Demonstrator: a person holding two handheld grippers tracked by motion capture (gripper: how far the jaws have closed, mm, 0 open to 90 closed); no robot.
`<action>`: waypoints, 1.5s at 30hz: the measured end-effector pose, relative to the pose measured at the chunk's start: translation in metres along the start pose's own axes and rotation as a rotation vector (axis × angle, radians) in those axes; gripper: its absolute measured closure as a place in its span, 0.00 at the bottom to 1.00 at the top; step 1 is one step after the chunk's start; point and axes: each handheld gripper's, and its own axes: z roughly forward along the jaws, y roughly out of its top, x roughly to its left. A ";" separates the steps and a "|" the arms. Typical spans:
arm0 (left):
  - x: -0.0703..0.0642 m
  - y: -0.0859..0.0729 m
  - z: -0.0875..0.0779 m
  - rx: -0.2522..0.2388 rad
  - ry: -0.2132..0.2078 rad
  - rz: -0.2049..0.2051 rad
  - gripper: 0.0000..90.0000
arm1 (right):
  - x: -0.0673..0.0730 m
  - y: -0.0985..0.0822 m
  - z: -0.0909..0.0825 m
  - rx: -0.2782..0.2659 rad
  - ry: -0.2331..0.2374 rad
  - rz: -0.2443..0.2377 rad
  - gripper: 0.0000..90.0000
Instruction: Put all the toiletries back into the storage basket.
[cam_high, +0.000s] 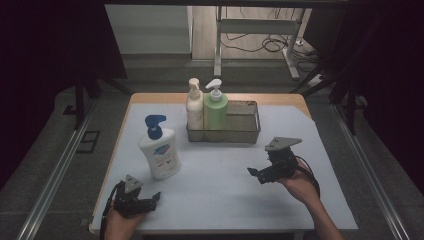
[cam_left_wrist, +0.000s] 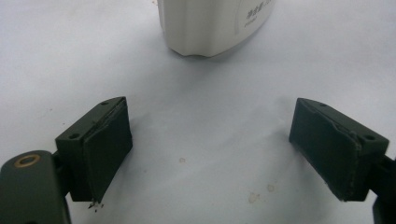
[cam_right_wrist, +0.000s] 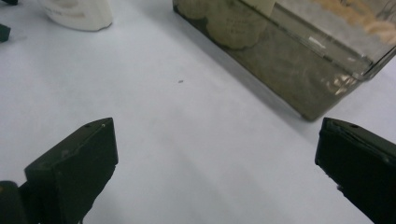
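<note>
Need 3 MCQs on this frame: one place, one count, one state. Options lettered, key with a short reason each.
1. Where does the blue-pump bottle stand?
A. inside the wire basket
B. on the table, outside the basket, toward the left gripper
C. between the right gripper's fingers

2. How many bottles stand in the wire basket?
A. none
B. two
C. four

3. What state is the right gripper in?
A. open, nothing between its fingers
B. shut on a bottle
C. shut on the basket's rim

Key: B, B, A.
1 B: the high view shows it on the white table, apart from the basket, just beyond the left gripper.
2 B: the cream bottle and the green bottle stand side by side at the basket's left end.
3 A: the right gripper view shows the fingers wide apart over bare table.
</note>
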 end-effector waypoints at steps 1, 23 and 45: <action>0.000 0.000 0.000 0.001 0.000 0.001 0.14 | 0.000 -0.004 0.000 0.003 0.002 0.005 0.00; 0.003 0.007 -0.010 -0.020 0.022 0.024 0.22 | 0.004 -0.071 0.015 0.043 -0.001 0.064 0.00; 0.038 0.033 -0.024 -0.043 -0.004 -0.015 0.48 | 0.007 -0.098 0.025 0.078 -0.001 0.077 0.00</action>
